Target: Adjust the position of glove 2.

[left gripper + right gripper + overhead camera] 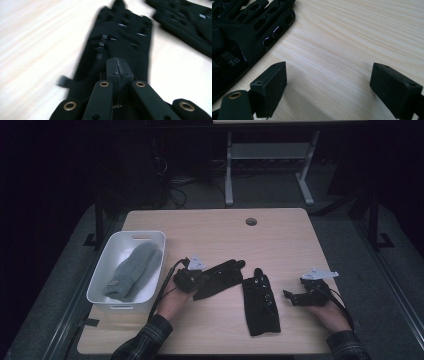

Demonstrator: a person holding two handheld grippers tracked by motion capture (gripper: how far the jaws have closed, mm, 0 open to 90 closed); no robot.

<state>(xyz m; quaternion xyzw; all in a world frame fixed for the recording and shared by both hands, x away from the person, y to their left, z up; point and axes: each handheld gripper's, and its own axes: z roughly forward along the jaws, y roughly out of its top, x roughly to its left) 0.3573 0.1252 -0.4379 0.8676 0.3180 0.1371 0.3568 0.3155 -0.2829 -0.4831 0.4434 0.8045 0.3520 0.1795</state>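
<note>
Two black gloves with pale markings lie on the wooden table point(280, 240). My left gripper point(196, 279) point(117, 65) is shut on the cuff end of the left black glove point(222, 274) point(120, 37), whose fingers point away to the right. The other black glove point(260, 304) point(185, 20) point(242, 35) lies flat near the table's front, fingers pointing away. My right gripper point(292, 297) point(328, 80) rests just right of that glove, open, with bare wood between its fingertips.
A white bin point(150, 236) at the table's left edge holds a grey knitted mitten point(134, 270). A round cable hole point(251, 221) sits near the far edge. Desk legs point(229, 175) and cables stand on the floor beyond.
</note>
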